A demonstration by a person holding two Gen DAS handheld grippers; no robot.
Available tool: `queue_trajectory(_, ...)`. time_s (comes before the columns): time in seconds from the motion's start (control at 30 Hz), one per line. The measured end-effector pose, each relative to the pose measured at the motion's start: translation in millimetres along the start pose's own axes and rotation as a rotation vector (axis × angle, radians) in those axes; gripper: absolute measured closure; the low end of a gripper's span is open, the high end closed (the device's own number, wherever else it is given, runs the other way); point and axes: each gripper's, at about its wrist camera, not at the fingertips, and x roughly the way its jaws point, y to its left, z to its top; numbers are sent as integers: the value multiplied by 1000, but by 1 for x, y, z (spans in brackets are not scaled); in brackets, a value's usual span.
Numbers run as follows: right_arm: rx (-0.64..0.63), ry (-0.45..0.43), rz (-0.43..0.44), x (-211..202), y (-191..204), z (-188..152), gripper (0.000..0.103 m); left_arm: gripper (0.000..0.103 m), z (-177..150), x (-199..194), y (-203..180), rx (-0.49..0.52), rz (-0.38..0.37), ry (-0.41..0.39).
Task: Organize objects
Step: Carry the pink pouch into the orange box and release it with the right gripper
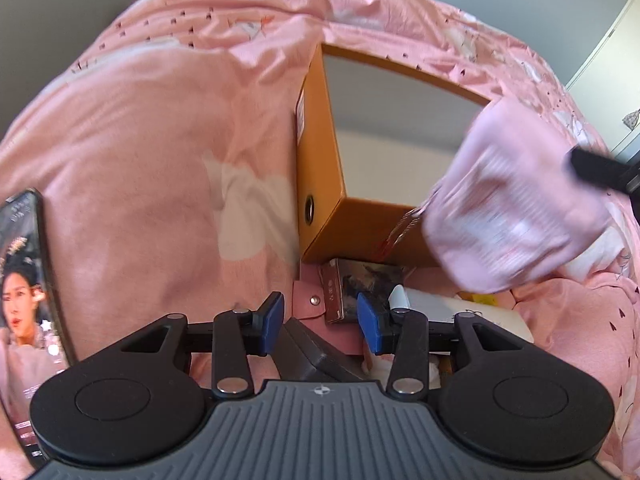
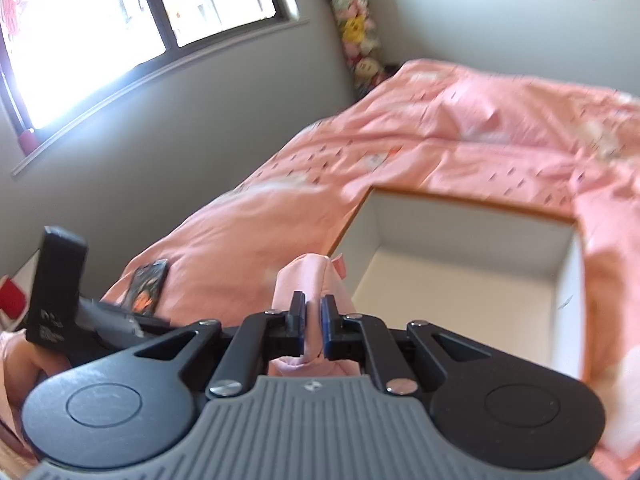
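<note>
An open orange cardboard box (image 1: 320,152) with a white inside lies on the pink bedspread; it also shows in the right wrist view (image 2: 460,280). My right gripper (image 2: 313,326) is shut on a pale pink packet (image 2: 310,280) and holds it in the air beside the box's near left corner. The same packet (image 1: 516,204) shows blurred in the left wrist view, over the box's right side. My left gripper (image 1: 320,322) is open and empty, low above a small dark case (image 1: 360,284) and a pink snap pouch (image 1: 310,300).
A phone (image 1: 24,280) with a lit screen lies on the bedspread (image 1: 160,140) at the left. A white flat item (image 1: 460,312) lies right of the dark case. The right wrist view shows a window (image 2: 120,20), grey walls and hanging plush toys (image 2: 356,28).
</note>
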Motion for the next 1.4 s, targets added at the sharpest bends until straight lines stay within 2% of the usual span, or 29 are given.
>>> queue_trajectory(0.27, -82, -120, -110, -11, -21, 40, 95, 53, 11, 49, -7, 106, 28, 110)
queue_trajectory(0.47, -101, -90, -139, 17, -40, 49, 95, 53, 19, 93, 8, 77, -35, 228)
queue_trajectory(0.5, -103, -81, -144, 23, -43, 49, 95, 52, 19, 97, 10, 65, -45, 232)
queue_trajectory(0.53, -108, -69, -153, 31, -46, 46, 95, 45, 19, 100, 12, 58, -63, 236)
queue_trajectory(0.63, -117, -43, -171, 49, -54, 41, 95, 39, 21, 108, 15, 32, -104, 259)
queue_trajectory(0.77, -110, -13, -179, 66, -63, 35, 95, 23, 18, 119, 14, 41, -130, 294)
queue_trajectory(0.87, -110, 0, -172, 74, -67, 31, 95, 17, 17, 128, 13, 41, -150, 322)
queue_trajectory(0.93, -112, 9, -167, 78, -67, 29, 95, 16, 17, 134, 14, 24, -171, 337)
queue_trajectory(1.03, -106, 20, -153, 84, -69, 27, 95, 17, 18, 140, 17, -6, -196, 351)
queue_trajectory(1.1, -100, 29, -148, 87, -70, 25, 95, 24, 17, 136, 18, -19, -198, 342)
queue_trajectory(1.17, -96, 37, -145, 90, -71, 22, 95, 35, 17, 130, 19, -37, -201, 334)
queue_trajectory(1.23, -92, 46, -144, 92, -72, 20, 95, 41, 16, 122, 17, -42, -207, 321)
queue_trajectory(1.4, -87, 56, -133, 93, -72, 18, 95, 49, 12, 100, -3, 6, -180, 265)
